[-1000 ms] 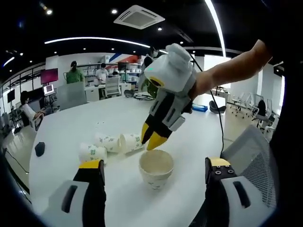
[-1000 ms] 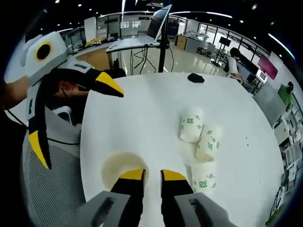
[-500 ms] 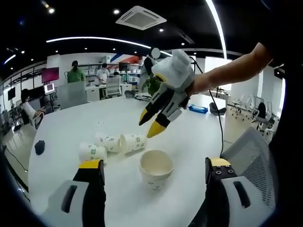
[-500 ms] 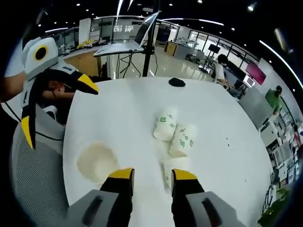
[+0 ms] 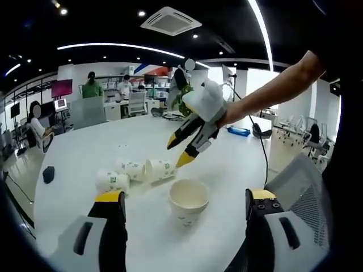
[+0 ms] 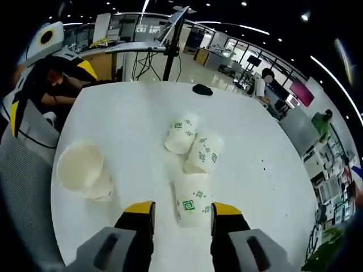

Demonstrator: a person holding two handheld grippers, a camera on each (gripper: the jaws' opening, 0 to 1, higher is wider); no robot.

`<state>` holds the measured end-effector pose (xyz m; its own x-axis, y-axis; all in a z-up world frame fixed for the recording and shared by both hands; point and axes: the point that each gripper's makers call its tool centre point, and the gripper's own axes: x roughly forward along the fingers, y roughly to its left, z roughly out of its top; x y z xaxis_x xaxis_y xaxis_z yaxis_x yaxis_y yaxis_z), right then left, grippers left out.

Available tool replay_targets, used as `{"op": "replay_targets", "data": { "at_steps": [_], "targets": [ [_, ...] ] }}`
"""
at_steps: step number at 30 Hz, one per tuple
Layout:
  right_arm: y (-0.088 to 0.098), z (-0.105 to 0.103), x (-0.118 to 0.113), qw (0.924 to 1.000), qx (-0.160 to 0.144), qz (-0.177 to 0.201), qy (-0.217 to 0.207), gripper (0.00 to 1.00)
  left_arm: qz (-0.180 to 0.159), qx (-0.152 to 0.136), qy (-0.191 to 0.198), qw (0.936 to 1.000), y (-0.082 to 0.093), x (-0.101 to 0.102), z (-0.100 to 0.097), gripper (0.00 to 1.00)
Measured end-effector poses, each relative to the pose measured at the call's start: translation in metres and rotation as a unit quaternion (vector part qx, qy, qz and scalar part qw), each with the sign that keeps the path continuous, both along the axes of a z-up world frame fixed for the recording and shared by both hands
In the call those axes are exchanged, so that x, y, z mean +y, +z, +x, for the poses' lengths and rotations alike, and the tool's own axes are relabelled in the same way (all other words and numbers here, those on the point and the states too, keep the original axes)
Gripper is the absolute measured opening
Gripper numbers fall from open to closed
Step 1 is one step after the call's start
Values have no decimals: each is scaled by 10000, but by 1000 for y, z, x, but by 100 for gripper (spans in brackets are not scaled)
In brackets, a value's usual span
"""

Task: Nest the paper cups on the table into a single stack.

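— White tabletop [image 5: 74, 153], round, takes up most of both views. What sits on it?

— Four paper cups. One upright cup [image 5: 188, 200] stands alone near the table's edge, open mouth up, between the left gripper [image 5: 184, 205]'s two yellow-tipped jaws in the left gripper view. Those jaws are spread wide and touch nothing.

— And the others?

— Three lie on their sides, close together, well apart from the upright one. In the right gripper view the nearest lying cup [image 6: 191, 200] sits just ahead of the right gripper [image 6: 180, 208], in line with the gap between its jaws; a second [image 6: 203, 153] and a third [image 6: 181, 135] lie beyond it, touching each other.

— Is the right gripper holding anything?

— No, its jaws are parted and bare. In the left gripper view it hangs above the table, past the upright cup.

— Anything smaller?

— One dark object [image 6: 202, 89] at the table's far side.
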<state>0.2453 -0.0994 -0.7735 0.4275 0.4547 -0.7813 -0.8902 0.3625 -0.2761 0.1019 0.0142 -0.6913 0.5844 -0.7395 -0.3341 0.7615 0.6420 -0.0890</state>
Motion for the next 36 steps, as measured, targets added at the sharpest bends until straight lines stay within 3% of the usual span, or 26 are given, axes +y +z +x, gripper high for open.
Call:
{"op": "replay_targets", "data": {
  "at_steps": [17, 20, 27, 29, 36],
  "targets": [
    [-34, 24, -7, 9995, -38, -295, -93, 39, -46, 68, -53, 10000, -2, -4, 2, 84],
    [-36, 27, -10, 9988, -97, -482, -40, 40, -52, 67, -30, 10000, 0, -2, 4, 84],
    [-52, 27, -7, 9981, 36, -614, -27, 37, -56, 54, 30, 10000, 1, 2, 9, 82],
    [-53, 26, -8, 9977, 14, -680, -13, 32, -78, 58, 64, 9999, 2, 3, 9, 81],
    [-48, 23, -7, 9982, -27, -601, -88, 32, -94, 98, 63, 9999, -1, 2, 10, 79]
  ]
}}
